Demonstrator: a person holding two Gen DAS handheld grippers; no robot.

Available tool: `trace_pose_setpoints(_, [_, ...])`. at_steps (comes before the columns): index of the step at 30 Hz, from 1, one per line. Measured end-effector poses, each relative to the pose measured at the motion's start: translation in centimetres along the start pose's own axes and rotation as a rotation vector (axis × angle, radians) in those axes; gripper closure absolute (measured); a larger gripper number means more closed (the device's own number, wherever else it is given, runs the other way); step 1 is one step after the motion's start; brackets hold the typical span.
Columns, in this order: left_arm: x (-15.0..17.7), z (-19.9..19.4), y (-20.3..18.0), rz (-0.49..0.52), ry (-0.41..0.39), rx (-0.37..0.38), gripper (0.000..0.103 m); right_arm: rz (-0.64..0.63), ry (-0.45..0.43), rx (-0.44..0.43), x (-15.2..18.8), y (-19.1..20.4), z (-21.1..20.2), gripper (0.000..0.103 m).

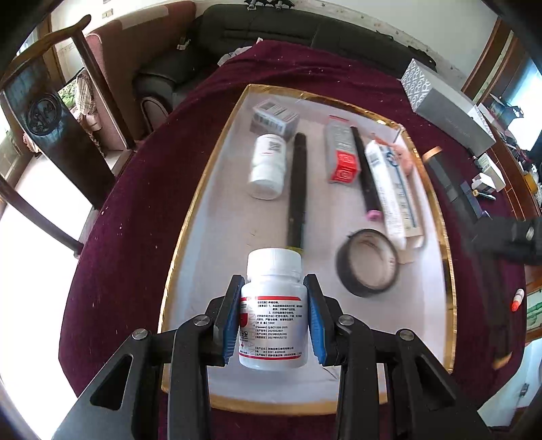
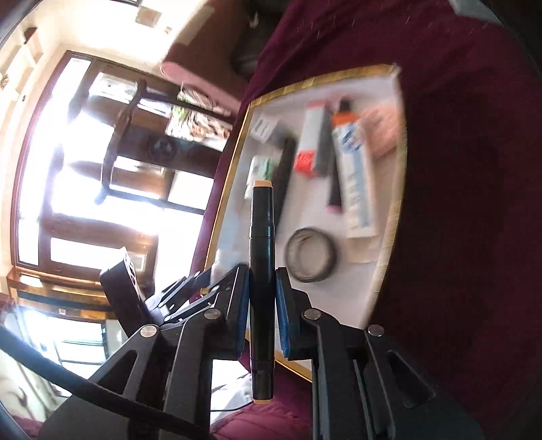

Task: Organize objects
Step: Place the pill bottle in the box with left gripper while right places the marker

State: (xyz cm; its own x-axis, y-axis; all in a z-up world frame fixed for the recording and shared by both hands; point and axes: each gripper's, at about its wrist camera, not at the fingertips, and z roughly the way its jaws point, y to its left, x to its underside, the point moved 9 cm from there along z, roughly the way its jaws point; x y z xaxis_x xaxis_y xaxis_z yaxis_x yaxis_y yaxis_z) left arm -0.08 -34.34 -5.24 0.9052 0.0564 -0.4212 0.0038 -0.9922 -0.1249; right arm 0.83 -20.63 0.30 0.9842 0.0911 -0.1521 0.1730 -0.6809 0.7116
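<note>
My left gripper (image 1: pixel 273 282) is shut on a white pill bottle (image 1: pixel 274 325) with a printed label, held cap-forward above the near end of a white tray with a gold rim (image 1: pixel 189 216). On the tray lie another white bottle (image 1: pixel 267 166), a grey barcode box (image 1: pixel 274 116), two black markers (image 1: pixel 296 189), a red and grey box (image 1: pixel 340 152), a white tube (image 1: pixel 389 182) and a black tape roll (image 1: pixel 369 262). My right gripper (image 2: pixel 261 270) is shut on a black marker with tan ends (image 2: pixel 261 220), held lengthwise over the tray's near edge (image 2: pixel 233 162). The tape roll (image 2: pixel 311 255) lies just beyond it.
A maroon cloth (image 1: pixel 135 237) covers the round table. A long grey box (image 1: pixel 450 111) and small items sit at the far right. A dark wooden chair (image 1: pixel 50 118) stands to the left and a black sofa (image 1: pixel 271 30) lies behind the table. The right wrist view is motion-blurred.
</note>
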Motion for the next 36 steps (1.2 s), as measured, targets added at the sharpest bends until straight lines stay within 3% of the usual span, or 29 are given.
trace_pose_setpoints(7, [-0.1, 1.6, 1.6, 0.01, 0.036, 0.021, 0.073, 0.079, 0.068, 0.003, -0.7, 0.0, 6.0, 0.09])
trace_pose_setpoints(12, [-0.4, 1.5, 1.9, 0.038, 0.026, 0.001, 0.073, 0.108, 0.086, 0.053, -1.4, -0.8, 8.4, 0.09])
trace_pose_setpoints(20, [-1.3, -0.1, 2.3, -0.007, 0.0, 0.062, 0.072, 0.113, 0.094, 0.157, -1.4, -2.4, 9.3, 0.09])
trace_pose_setpoints(25, [-2.4, -1.7, 2.5, -0.038, -0.027, 0.111, 0.072, 0.052, 0.086, 0.293, -1.7, -3.0, 9.3, 0.09])
trace_pose_setpoints(32, [-3.1, -3.6, 3.2, -0.091, -0.061, 0.155, 0.07, 0.019, 0.102, 0.346, -1.5, -3.1, 9.5, 0.087])
trace_pose_setpoints(34, [-3.6, -4.0, 3.4, -0.111, -0.075, 0.167, 0.067, 0.01, 0.085, 0.353, -1.7, -2.9, 8.9, 0.084])
trace_pose_setpoints(36, [-4.0, -4.2, 3.4, -0.129, -0.081, 0.185, 0.066, 0.005, 0.062, 0.354, -2.1, -2.6, 8.2, 0.074])
